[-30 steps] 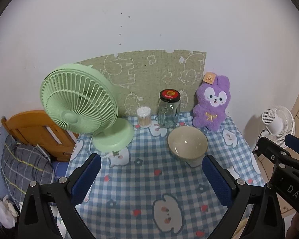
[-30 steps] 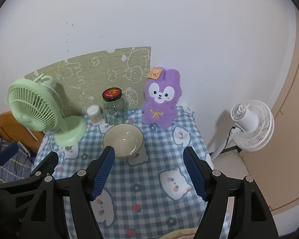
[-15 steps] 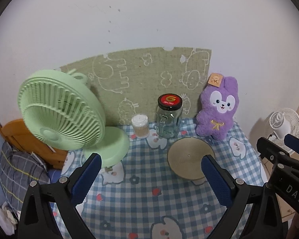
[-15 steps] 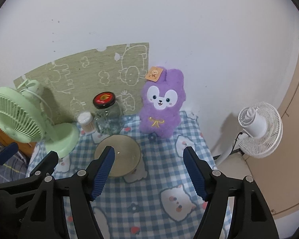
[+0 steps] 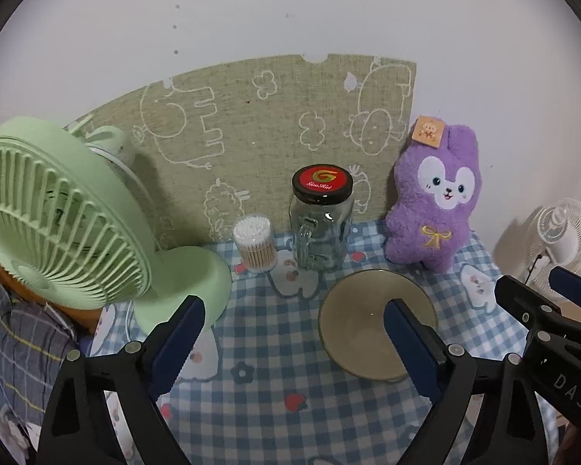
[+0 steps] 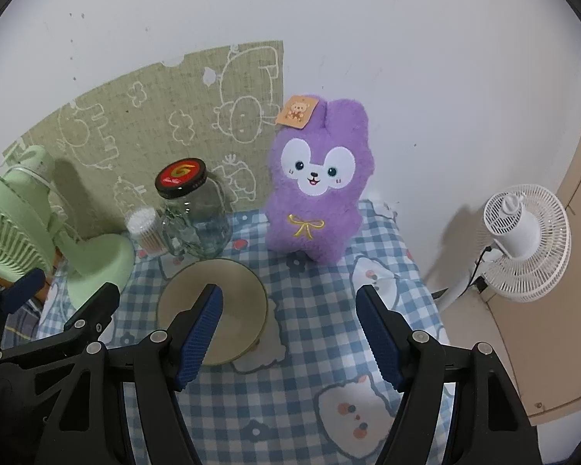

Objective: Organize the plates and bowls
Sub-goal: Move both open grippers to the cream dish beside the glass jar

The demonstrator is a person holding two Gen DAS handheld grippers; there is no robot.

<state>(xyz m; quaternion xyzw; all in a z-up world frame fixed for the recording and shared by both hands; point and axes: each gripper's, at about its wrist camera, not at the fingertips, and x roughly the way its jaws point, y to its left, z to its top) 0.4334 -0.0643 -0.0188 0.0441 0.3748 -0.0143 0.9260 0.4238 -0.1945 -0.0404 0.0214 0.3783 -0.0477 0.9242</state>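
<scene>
Left wrist view showed one beige bowl (image 5: 368, 329) upright on the counter (image 5: 275, 399), which carried a blue checked cloth, just in front of the glass jar (image 5: 321, 228) with its red and black lid. No plate showed in either view, and no second bowl. Left gripper (image 5: 290, 333) was released, with nothing between its pads; its jaws had just been closing a little, though they stood wide. Its right pad overlapped the bowl in this view, but whether it touched the bowl could not be told.

Right wrist view had the same bowl (image 6: 244, 294) in front of the jar (image 6: 197, 217), with the right gripper (image 6: 290, 321) also released and empty, and its left pad sitting over the bowl's middle in the picture. Contact could not be told there either.

Other clutter, placed from the jar: cotton swab tub (image 5: 255, 244) just beside it on the left, green desk fan (image 5: 58, 217) further left, purple plush rabbit (image 5: 434, 201) to its right, green printed mat (image 5: 275, 124) propped on the wall behind it. White fan (image 6: 526, 244) stood off the counter, well to the right of the jar.

Judged progress: very early. Bowl not grasped, not lifted, not stacked; nothing looked sorted. Both grippers looked to be lining up on the bowl, so a pick looked like the step in hand. Left to do: grasp the bowl and set it wherever the dishes belong; that place was not visible.
</scene>
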